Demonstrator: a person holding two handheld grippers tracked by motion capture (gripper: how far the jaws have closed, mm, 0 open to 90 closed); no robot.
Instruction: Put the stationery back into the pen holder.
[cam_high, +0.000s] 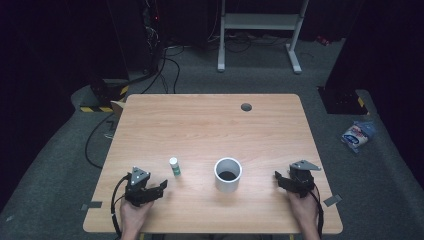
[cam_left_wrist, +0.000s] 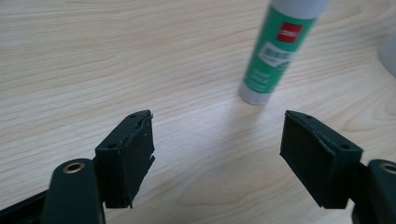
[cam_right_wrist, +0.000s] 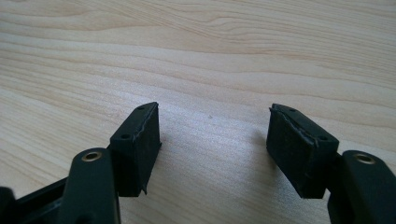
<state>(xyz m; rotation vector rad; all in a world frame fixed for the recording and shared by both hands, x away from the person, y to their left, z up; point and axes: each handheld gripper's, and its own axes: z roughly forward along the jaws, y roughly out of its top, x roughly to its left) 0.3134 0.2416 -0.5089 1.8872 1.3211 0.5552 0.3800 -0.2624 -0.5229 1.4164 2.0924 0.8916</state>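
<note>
In the high view, a glue stick (cam_high: 174, 166) is seen upright on the tabletop (cam_high: 210, 125), nearer the front edge and left of the middle. The left gripper (cam_high: 159, 187) is held near the front left corner, aimed toward the stick but apart from it. A white cup (cam_high: 228, 174) stands mid-front. The right gripper (cam_high: 278, 179) is held near the front right corner.

In the left gripper view, the jaws are spread with nothing between them; the glue stick (cam_left_wrist: 273, 53) is seen ahead, untouched.

In the right gripper view, the jaws are likewise released over bare wood.
</note>
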